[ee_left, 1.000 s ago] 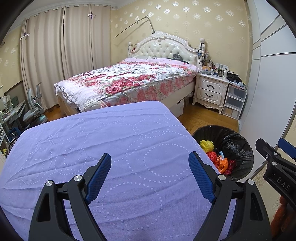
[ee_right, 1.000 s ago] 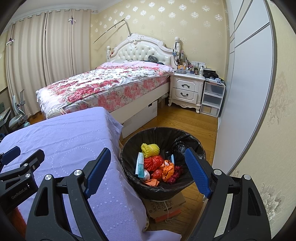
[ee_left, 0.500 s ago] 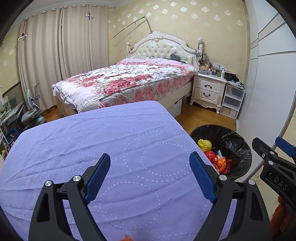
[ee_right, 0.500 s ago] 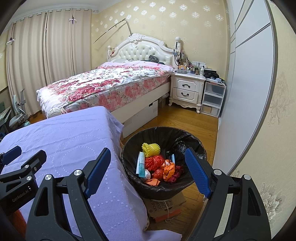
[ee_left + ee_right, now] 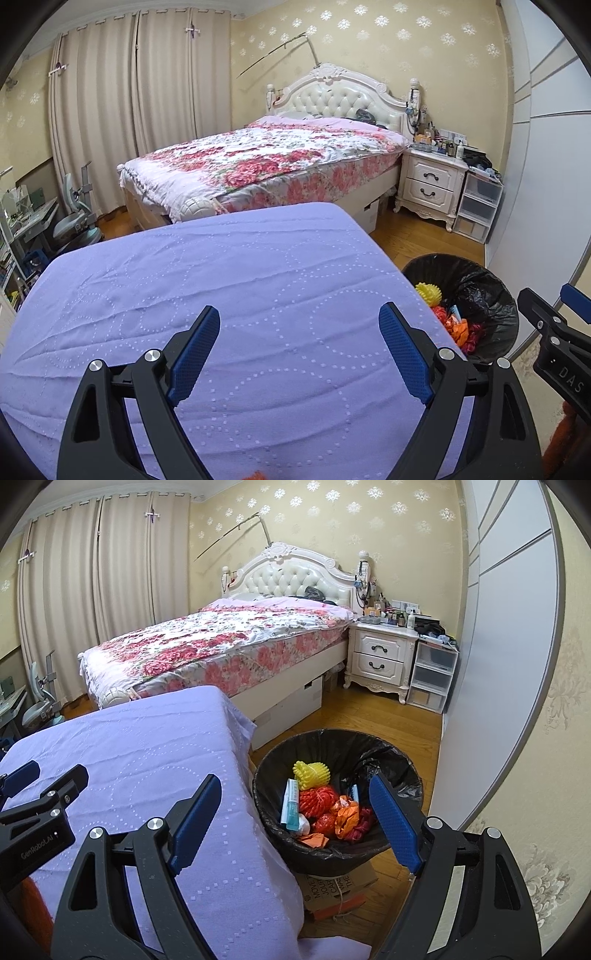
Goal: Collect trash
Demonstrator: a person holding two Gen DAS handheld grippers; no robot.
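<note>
The left gripper is showing matte black forked arms tipped with textured blue pads, silver screw heads gleaming behind each pad. The right gripper is wearing the same build; white lettering is running along both bodies, and orange fabric is peeking behind them.

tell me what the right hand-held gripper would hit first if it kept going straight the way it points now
Probably the black-bagged round trash bin: the open right hand-held gripper aims down at its near rim and the colourful trash pile inside. The lilac dotted tablecloth edge lies just left of that line; depth is uncertain.
</note>
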